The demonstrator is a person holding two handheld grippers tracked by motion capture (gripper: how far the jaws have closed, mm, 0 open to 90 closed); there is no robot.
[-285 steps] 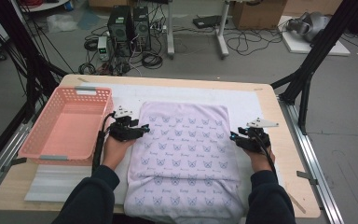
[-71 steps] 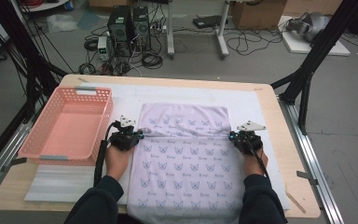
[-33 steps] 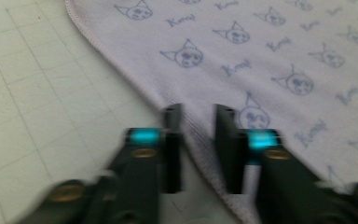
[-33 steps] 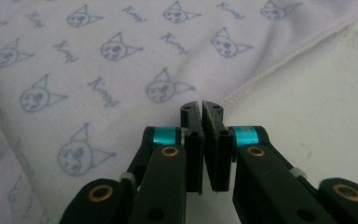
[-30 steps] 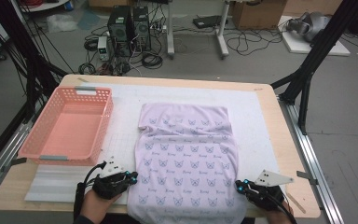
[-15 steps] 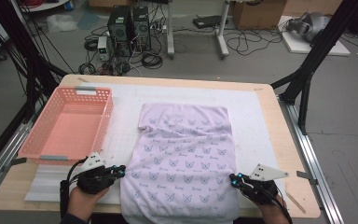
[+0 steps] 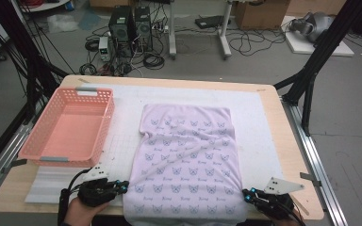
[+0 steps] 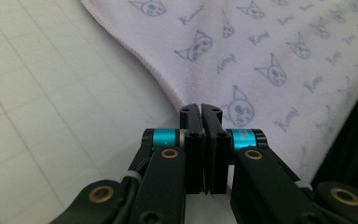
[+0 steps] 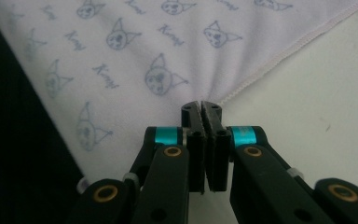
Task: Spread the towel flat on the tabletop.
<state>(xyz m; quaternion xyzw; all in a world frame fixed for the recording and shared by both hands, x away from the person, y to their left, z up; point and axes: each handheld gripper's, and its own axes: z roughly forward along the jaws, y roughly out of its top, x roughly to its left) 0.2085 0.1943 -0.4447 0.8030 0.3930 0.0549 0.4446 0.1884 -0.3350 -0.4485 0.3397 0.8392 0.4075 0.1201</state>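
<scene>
The left gripper (image 7: 122, 185) is clamped on the lilac cloth's (image 7: 188, 160) near left edge. The right gripper (image 7: 246, 195) pinches its near right edge, beside the table (image 7: 306, 165) rim.

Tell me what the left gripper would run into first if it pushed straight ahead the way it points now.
The left gripper, jaws shut, already sits at the hemmed edge of the lilac cat-print cloth. Straight on, it would likely push into that cloth first.
</scene>
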